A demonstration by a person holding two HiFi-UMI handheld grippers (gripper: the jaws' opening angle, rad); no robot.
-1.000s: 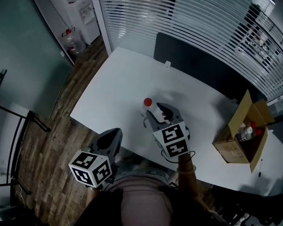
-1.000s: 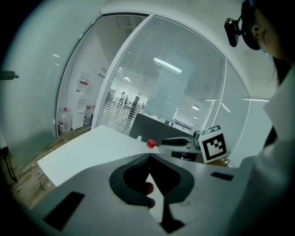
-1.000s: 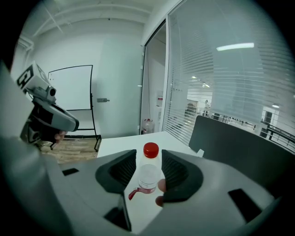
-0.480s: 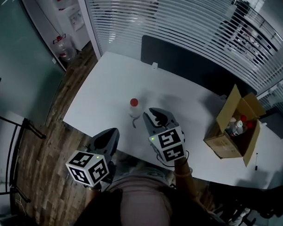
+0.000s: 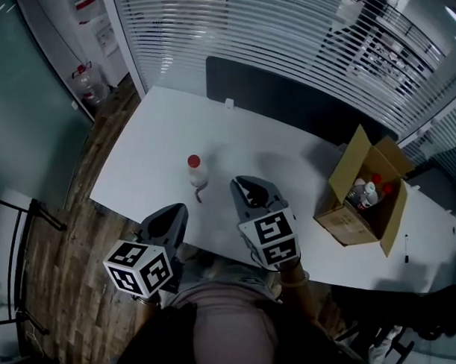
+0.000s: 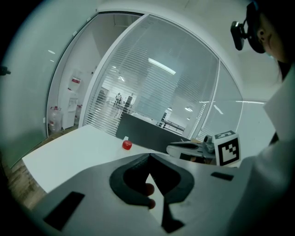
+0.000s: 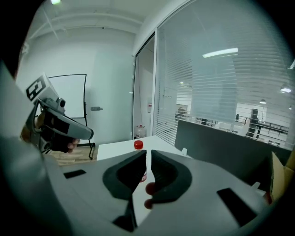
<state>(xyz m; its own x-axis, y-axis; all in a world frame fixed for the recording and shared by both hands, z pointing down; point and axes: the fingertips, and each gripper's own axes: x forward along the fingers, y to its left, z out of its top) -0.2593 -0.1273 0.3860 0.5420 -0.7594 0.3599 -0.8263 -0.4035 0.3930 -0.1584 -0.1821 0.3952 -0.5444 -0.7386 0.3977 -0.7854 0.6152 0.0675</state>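
A small clear bottle with a red cap (image 5: 195,170) stands upright on the white table (image 5: 148,143); its cap also shows in the left gripper view (image 6: 126,145) and the right gripper view (image 7: 138,144). My right gripper (image 5: 248,189) hovers a short way to the bottle's right and nearer me. Its jaws are shut with nothing between them (image 7: 148,153), and the bottle is beyond the tips. My left gripper (image 5: 175,212) hangs off the table's near edge, below the bottle, shut and empty (image 6: 149,156).
An open cardboard box (image 5: 347,211) holding several bottles sits at the table's right. A dark partition (image 5: 284,86) runs along the far edge, with blinds behind. Wooden floor (image 5: 71,190) and a water jug (image 5: 82,79) lie to the left.
The right gripper was open around the bottle; it has since drawn back from it and shut empty. The bottle stays on the table. The left gripper remains shut.
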